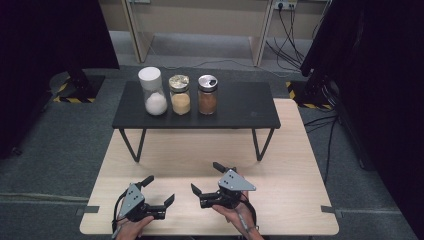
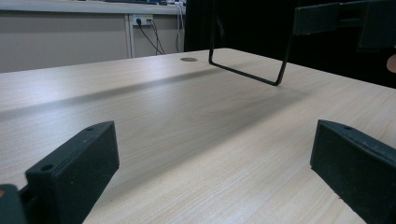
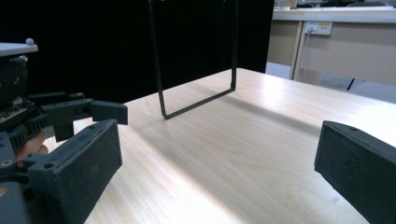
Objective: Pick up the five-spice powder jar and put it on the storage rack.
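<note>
Nearest the camera, the left claw (image 1: 159,191) and the right claw (image 1: 205,178) are held low over the near edge of the bench (image 1: 300,210), both spread wide with nothing between the jaws; in each gripper view the black pads are seen far apart above bare wood. The things nearest to them are three jars standing in a row on a black shelf (image 1: 240,107) raised on thin wire legs at the far side of the bench, well apart from both claws. The white jar (image 1: 153,91) stands at the left, the tan jar (image 1: 179,94) in the middle, just beside it, and the brown jar (image 1: 207,94) at the right. The white jar is topped by a tall white cap and is about a third full of white grains; the other two carry flat metal-looking lids and are roughly half full of powder. The jars appear to be clear glass, so they are judged rigid, smooth, rather slippery and breakable, with modest weight carried low. A hold across the straight body below the lid is judged safest, kept upright, with firm but not crushing pressure
</note>
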`<state>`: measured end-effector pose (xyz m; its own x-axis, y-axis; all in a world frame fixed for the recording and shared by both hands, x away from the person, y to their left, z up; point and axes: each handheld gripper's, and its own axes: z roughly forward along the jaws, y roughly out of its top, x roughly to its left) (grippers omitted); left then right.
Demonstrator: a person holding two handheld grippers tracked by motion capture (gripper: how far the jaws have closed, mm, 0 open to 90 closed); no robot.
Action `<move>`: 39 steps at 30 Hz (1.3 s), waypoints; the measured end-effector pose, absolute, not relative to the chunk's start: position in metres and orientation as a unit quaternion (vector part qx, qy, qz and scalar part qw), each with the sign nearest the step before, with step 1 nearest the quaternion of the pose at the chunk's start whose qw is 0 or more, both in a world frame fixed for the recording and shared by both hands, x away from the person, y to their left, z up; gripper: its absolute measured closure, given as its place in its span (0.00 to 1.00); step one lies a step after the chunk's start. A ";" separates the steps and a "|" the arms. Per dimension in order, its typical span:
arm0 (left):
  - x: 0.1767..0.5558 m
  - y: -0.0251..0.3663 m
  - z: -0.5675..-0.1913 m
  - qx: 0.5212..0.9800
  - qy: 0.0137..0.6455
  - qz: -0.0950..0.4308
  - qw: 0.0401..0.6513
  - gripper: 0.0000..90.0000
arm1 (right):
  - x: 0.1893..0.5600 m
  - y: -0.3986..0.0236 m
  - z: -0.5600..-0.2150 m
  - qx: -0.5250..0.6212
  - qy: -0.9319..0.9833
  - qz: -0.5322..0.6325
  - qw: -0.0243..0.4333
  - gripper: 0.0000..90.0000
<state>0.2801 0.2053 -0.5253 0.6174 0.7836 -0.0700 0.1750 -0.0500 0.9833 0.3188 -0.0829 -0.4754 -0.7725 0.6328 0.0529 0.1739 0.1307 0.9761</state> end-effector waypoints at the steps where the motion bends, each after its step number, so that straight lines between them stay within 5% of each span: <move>1: 0.280 0.205 -0.525 0.677 0.353 0.258 0.592 0.01 | 0.319 -0.083 -0.477 0.278 0.727 0.599 0.190 0.01; 39: 0.278 0.204 -0.525 0.678 0.349 0.256 0.594 0.01 | 0.307 -0.093 -0.504 0.289 0.735 0.586 0.181 0.01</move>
<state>0.2777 0.2039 -0.5245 0.6254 0.7775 -0.0668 0.1692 -0.0515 0.9842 0.3068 -0.0926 -0.5037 -0.7674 0.6370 0.0728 0.2123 0.1453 0.9663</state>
